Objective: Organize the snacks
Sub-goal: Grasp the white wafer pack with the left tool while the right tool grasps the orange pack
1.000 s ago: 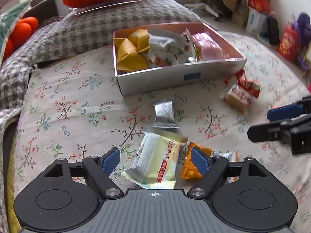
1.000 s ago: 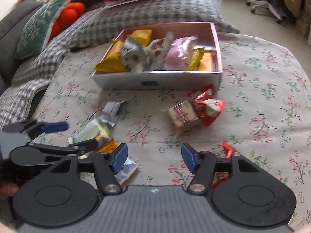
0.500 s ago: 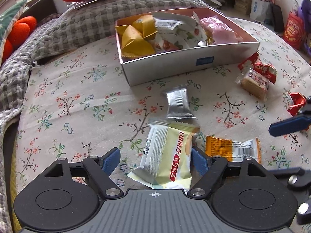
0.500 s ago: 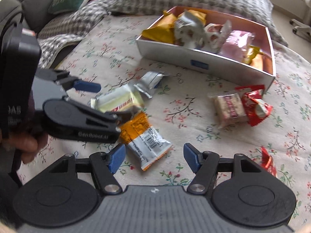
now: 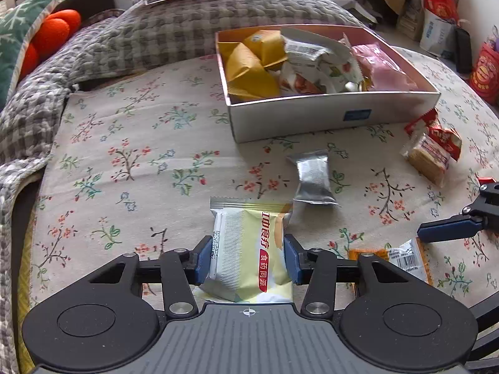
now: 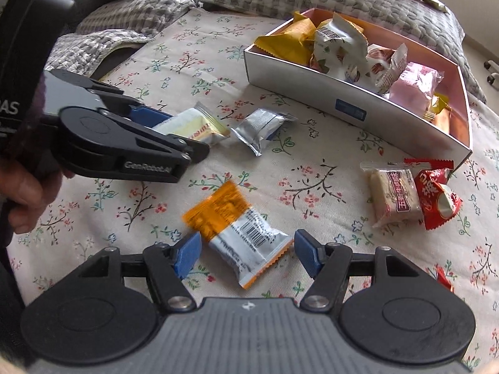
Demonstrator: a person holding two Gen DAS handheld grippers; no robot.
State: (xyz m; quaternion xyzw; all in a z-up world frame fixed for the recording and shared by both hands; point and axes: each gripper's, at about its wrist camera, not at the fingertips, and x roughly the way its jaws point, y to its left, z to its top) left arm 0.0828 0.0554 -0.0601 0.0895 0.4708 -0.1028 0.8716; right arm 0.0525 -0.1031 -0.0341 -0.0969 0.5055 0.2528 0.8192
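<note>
My left gripper (image 5: 248,260) is shut on a pale yellow and white snack pack (image 5: 248,249), which still lies on the floral cloth; it also shows in the right wrist view (image 6: 193,126). My right gripper (image 6: 244,257) is open, its blue pads on either side of an orange and white snack pack (image 6: 237,233), not touching it. The open box (image 5: 330,118) holds several snacks and stands beyond. A silver pack (image 5: 313,177) lies between me and the box.
A beige biscuit pack (image 6: 394,196) and a red pack (image 6: 438,196) lie right of the box's near corner. A small red wrapper (image 6: 444,277) is at the far right. A grey checked blanket (image 5: 93,53) and cushions lie behind.
My left gripper has closed onto the yellow pack. My right gripper has moved left and forward, so the orange pack now lies between its open fingers.
</note>
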